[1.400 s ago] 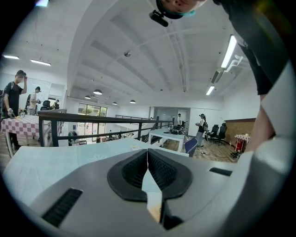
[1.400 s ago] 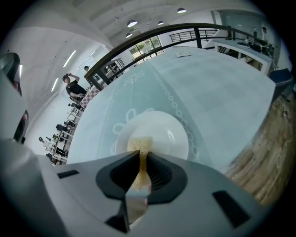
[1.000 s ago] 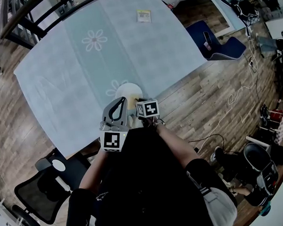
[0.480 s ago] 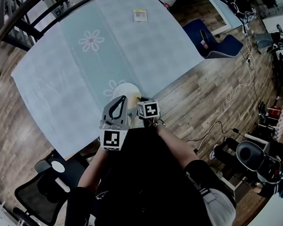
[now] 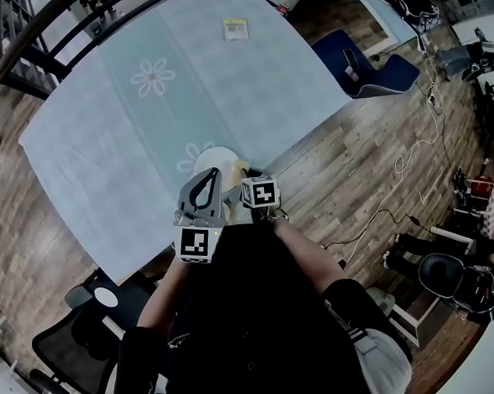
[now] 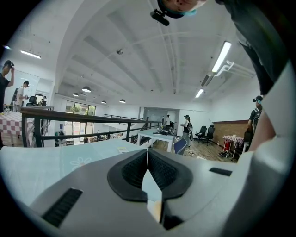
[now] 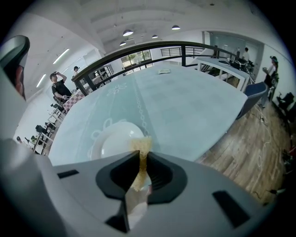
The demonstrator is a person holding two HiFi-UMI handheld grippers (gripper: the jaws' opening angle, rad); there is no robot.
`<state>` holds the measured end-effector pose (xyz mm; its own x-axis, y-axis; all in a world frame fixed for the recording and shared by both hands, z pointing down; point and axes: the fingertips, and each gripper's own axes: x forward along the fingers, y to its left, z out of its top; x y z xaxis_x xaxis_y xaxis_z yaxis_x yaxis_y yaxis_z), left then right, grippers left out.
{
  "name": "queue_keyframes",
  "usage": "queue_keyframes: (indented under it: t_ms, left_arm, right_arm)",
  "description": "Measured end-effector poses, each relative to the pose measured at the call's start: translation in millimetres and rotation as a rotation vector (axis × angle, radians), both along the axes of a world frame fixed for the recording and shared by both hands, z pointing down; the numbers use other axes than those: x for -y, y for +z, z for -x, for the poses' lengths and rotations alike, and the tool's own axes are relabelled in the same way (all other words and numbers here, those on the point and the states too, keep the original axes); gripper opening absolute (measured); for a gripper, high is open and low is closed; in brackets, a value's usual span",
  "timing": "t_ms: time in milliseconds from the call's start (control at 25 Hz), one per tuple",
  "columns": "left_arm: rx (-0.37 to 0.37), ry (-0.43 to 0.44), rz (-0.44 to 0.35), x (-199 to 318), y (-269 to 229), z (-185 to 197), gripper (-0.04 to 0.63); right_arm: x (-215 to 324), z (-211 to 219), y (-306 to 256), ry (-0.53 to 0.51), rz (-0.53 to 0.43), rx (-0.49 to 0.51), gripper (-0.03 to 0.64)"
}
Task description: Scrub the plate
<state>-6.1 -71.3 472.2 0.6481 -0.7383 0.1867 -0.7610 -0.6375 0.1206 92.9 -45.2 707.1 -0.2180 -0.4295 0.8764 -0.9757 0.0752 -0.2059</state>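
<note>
Right gripper view: white, round plate (image 7: 109, 142) (sponge (image 7: 140, 147) pinched).

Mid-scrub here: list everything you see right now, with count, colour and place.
round white plate: one, white, on the table near its near edge
yellow sponge: one, yellow, between the right jaws, by the plate
cloth-covered table: one, pale blue with flower prints, centre
small card: one, yellowish, table's far end
blue seat: one, dark blue, floor right of the table
black office chair: one, black, lower left
left gripper: one, grey, shut, empty
right gripper: one, grey, shut on the sponge
</note>
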Motion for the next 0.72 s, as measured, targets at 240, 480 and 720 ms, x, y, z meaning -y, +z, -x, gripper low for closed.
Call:
queue_keyframes:
  t_ms: [240, 480, 720]
  left_arm:
    - [0.009, 0.016, 0.000, 0, 3, -5, 0.014]
    - [-0.001, 0.009, -0.006, -2, -1, -8, 0.014]
    - [0.000, -0.038, -0.023, 5, -7, -4, 0.014]
  right_arm:
    - [3, -9, -4, 0.020, -0.028, -0.026, 0.053]
    - [4, -19, -8, 0.016, -0.047, -0.073, 0.052]
    - [16, -27, -15, -0.001, -0.073, -0.118, 0.052]
